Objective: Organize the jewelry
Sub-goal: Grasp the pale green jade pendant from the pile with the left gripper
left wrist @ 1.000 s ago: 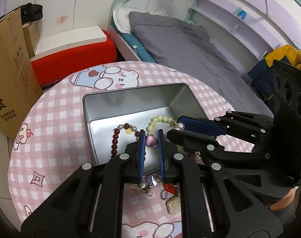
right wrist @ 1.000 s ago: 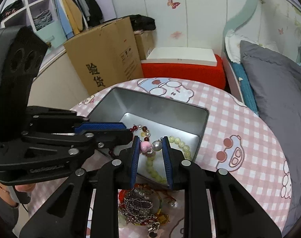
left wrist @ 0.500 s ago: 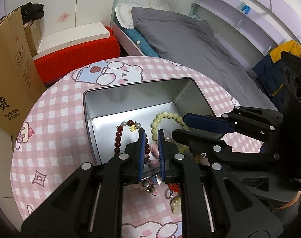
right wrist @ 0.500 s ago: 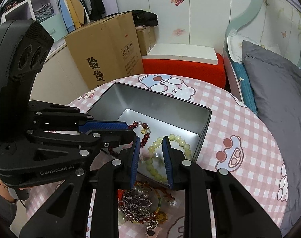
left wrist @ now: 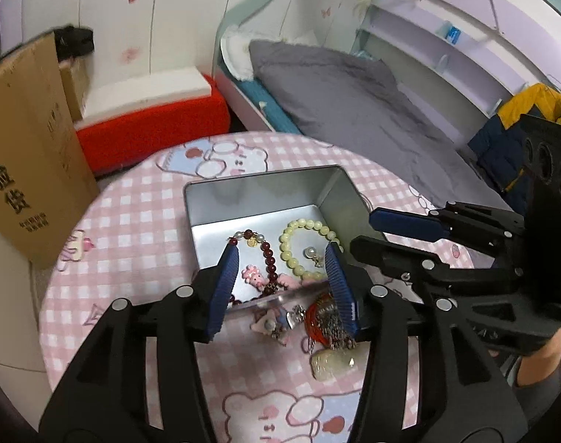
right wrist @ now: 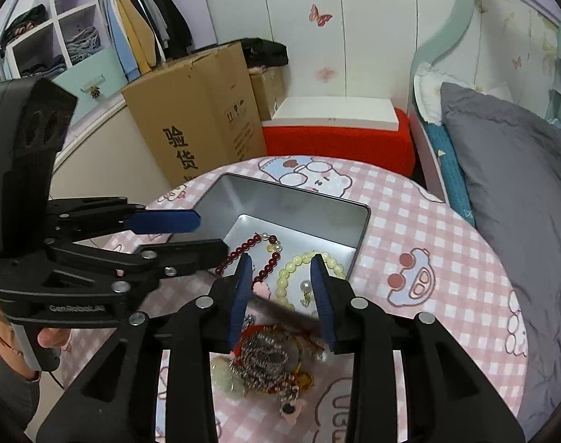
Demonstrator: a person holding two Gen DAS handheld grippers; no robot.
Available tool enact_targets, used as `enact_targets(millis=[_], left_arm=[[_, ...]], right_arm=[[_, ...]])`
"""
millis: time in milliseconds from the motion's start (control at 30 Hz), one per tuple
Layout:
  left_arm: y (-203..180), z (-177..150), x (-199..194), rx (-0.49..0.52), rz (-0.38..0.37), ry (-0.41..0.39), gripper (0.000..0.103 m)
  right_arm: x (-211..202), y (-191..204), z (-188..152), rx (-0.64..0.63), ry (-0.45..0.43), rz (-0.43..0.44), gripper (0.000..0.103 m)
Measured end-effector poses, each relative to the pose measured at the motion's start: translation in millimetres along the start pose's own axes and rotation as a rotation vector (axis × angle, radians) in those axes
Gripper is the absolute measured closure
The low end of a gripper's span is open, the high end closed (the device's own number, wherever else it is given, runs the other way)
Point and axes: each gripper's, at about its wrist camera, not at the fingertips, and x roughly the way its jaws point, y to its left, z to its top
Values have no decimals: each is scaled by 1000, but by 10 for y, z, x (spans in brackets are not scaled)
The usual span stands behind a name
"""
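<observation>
pink checked round tablecloth (left wrist: 140, 221) carries an open silver metal tin (left wrist: 243, 199) already holding bead bracelets and a pearl earring (left wrist: 312, 253), while both the left gripper (left wrist: 280, 277) and right gripper (right wrist: 280, 284) hang spread and empty, so next likely comes picking from the tangled jewelry heap (right wrist: 269, 354) just beside the tin.

Black grippers (left wrist: 280, 280), blue ribbed pads (left wrist: 225, 288), seemingly grey sleeve (right wrist: 7, 384)

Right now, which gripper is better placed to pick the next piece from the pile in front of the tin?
Probably the right gripper: open, with the tangled pile between its fingers. The left gripper, also open, hangs over the tin.
</observation>
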Motion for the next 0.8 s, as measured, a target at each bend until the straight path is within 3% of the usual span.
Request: enact_targets(millis=[300,533,800], left_arm=[[-341,-526,-391,102,90,-106,44],[-540,-924,-193,103,73,-45,41],[-674,-1039,61,104,93,5,41]], right_arm=[[-426,113,-410,-4,-77,-47,67],[-471,91,-839,18,-69,-98,63],[-416,-37,-1262,64,-26,-118,59]])
